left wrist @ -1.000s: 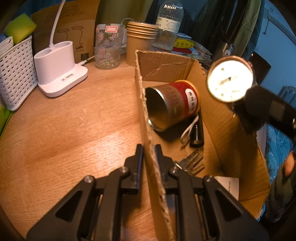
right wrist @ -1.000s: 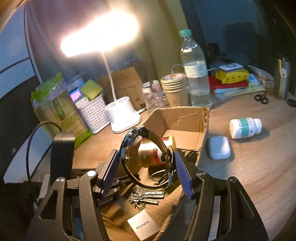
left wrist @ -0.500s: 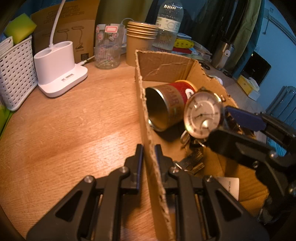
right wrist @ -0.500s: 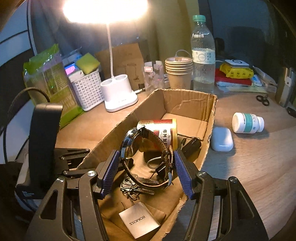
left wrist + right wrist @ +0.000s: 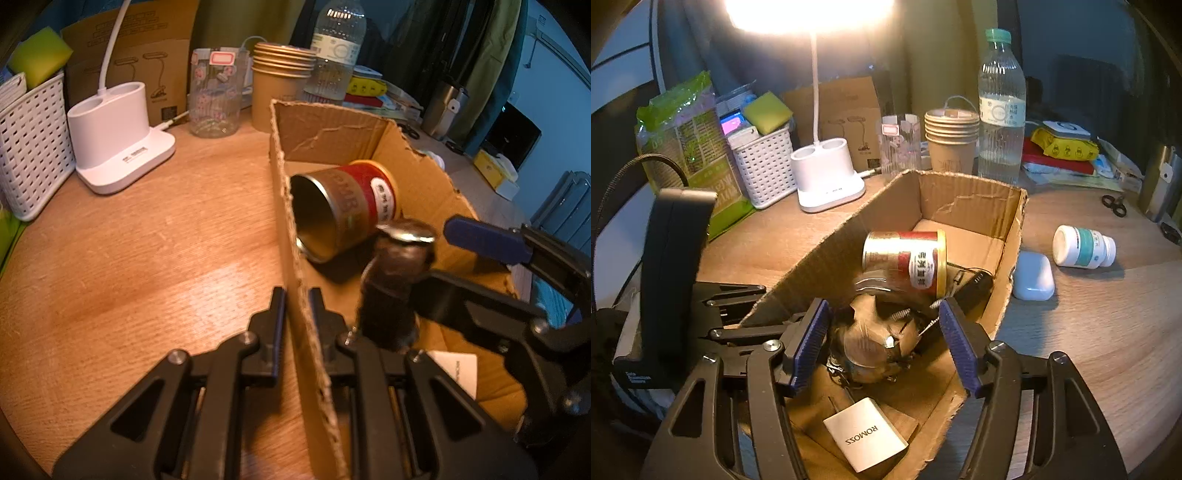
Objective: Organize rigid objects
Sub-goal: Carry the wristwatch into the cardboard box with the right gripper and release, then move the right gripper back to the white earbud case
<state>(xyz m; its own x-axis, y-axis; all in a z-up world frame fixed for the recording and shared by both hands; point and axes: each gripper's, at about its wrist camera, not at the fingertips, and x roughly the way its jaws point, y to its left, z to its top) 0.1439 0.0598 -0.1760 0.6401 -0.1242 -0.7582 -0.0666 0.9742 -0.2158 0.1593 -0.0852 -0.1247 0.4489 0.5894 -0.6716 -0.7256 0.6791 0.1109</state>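
Observation:
An open cardboard box [image 5: 960, 199] stands on the wooden table. My left gripper [image 5: 295, 295] is shut on its near side wall [image 5: 295, 229], one finger on each face. A red and gold can [image 5: 905, 258] lies on its side inside. The wristwatch [image 5: 875, 332] is a blur low in the box, between the blue pads [image 5: 812, 343] of my right gripper [image 5: 882, 306]. Those jaws are opening and neither pad presses on the watch. The left wrist view shows the watch [image 5: 399, 280] beside the can [image 5: 351, 206] and below the right gripper [image 5: 439, 254].
The box also holds keys, a black item [image 5: 975, 286] and a white charger [image 5: 864, 435]. To its right lie a white case [image 5: 1032, 275], a pill bottle [image 5: 1082, 247] and scissors [image 5: 1113, 205]. Behind it stand a lamp base [image 5: 827, 177], a white basket [image 5: 764, 166], a glass [image 5: 899, 147], paper cups [image 5: 951, 144] and a water bottle [image 5: 1001, 110].
My right gripper came down into the box with the watch. Its pads have spread and the watch has come loose, tipping and blurring. The left gripper kept its hold on the wall.

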